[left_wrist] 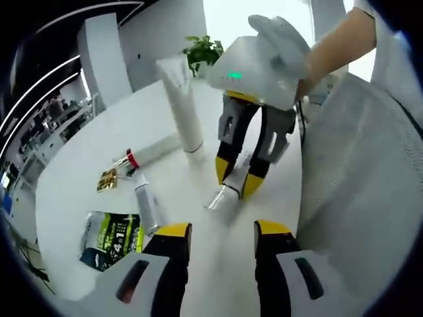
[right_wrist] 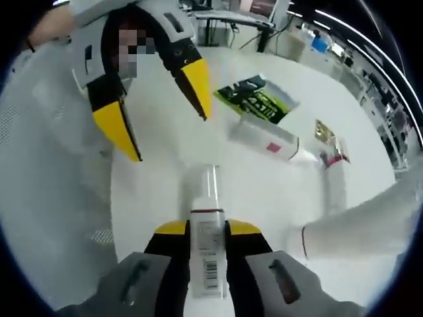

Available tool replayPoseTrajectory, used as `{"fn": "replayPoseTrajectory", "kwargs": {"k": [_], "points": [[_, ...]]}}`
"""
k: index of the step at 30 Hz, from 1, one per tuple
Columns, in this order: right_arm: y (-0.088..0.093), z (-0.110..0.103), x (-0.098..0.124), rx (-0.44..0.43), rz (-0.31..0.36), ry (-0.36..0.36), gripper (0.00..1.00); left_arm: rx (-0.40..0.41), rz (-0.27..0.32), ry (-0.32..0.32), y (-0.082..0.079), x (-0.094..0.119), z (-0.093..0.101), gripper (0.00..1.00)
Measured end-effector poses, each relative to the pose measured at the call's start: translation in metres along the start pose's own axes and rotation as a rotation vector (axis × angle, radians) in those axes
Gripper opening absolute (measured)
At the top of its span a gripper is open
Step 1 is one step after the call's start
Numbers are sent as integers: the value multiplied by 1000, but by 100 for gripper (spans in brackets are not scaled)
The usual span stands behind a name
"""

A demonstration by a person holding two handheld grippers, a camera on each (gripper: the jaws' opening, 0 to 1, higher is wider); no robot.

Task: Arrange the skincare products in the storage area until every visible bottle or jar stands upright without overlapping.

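Observation:
My right gripper [right_wrist: 209, 228] is shut on a small white bottle [right_wrist: 206, 198] with a clear cap and a barcode label. In the left gripper view the right gripper [left_wrist: 239, 177] reaches down to the white table [left_wrist: 99, 139], held by a gloved hand, with the bottle [left_wrist: 221, 198] tilted so its cap is near the tabletop. My left gripper [left_wrist: 223, 230] is open, with nothing between its jaws, just in front of that bottle. A tall white tube [left_wrist: 182, 105] stands upright behind. A red-banded tube [left_wrist: 149, 153] and a small tube [left_wrist: 147, 206] lie flat.
A green-and-black sachet [left_wrist: 109, 241] and a small gold sachet [left_wrist: 107, 179] lie on the table's left part. White mesh fabric [left_wrist: 370, 198] covers the right side. A potted plant [left_wrist: 203, 49] stands at the far edge. The open left gripper [right_wrist: 158, 109] hangs above the table.

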State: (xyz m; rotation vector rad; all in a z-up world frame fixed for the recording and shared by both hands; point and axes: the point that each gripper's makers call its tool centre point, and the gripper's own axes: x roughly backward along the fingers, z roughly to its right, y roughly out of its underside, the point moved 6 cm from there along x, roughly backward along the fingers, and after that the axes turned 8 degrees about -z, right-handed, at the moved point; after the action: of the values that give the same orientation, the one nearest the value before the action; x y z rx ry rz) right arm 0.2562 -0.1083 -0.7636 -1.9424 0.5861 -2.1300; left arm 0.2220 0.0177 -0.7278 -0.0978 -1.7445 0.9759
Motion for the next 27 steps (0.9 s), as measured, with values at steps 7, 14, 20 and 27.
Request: {"fn": "replayPoseTrajectory", "kwargs": {"k": [7, 14, 20, 27], "points": [[-2, 9, 26, -162, 179, -49, 19, 184, 166, 21, -21, 7, -11, 40], [-1, 9, 53, -260, 374, -122, 19, 270, 293, 81, -44, 19, -14, 39], [-2, 1, 74, -296, 539, -217, 19, 352, 439, 203, -69, 29, 0, 35], [-14, -6, 107, -371, 782, -331, 19, 363, 560, 316, -89, 42, 5, 36]]}}
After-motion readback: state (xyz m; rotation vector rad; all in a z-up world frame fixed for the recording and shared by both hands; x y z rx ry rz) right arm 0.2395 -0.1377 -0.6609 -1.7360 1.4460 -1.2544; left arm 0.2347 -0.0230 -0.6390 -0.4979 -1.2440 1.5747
